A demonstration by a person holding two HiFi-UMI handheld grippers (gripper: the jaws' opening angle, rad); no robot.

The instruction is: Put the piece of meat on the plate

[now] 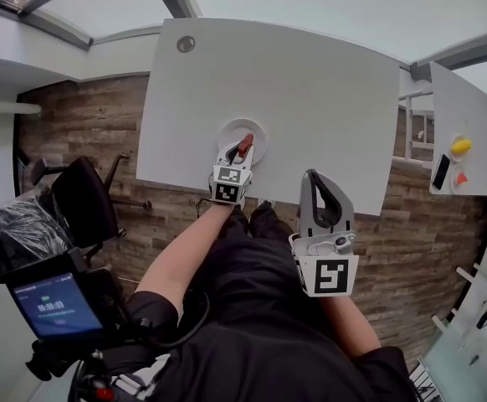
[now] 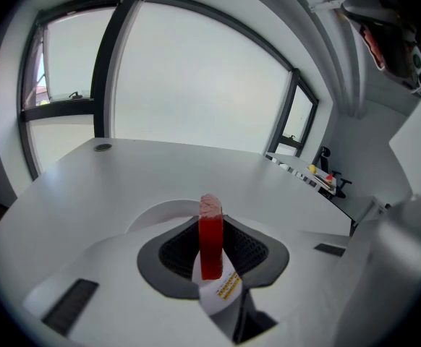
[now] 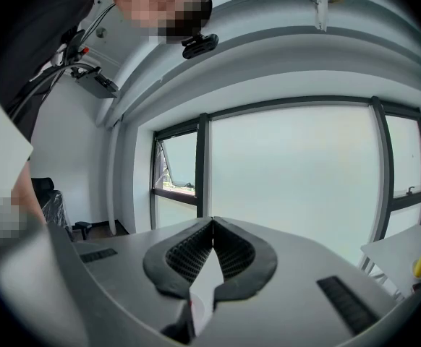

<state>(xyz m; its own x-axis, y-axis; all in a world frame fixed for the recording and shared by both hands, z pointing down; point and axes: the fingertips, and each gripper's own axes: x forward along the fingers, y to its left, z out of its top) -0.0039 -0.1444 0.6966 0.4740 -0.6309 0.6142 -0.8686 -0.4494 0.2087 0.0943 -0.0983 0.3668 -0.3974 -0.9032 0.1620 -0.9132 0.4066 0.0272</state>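
A red piece of meat (image 2: 210, 238) with a pinkish top stands on edge between the jaws of my left gripper (image 2: 210, 226), which is shut on it. From the head view, that left gripper (image 1: 241, 151) holds the meat (image 1: 245, 146) over the white plate (image 1: 258, 135) near the table's front edge. The plate (image 2: 156, 215) shows as a pale round rim just beyond the jaws in the left gripper view. My right gripper (image 1: 314, 177) hangs off the table, in front of its edge, pointing nearly level. Its jaws (image 3: 210, 233) meet at the tips with nothing between them.
The white table (image 1: 310, 99) has a round cable port (image 1: 186, 43) at its far left corner. A second white table (image 1: 465, 132) to the right carries a yellow item (image 1: 460, 146) and an orange one. A black office chair (image 1: 80, 199) stands to the left on the wooden floor.
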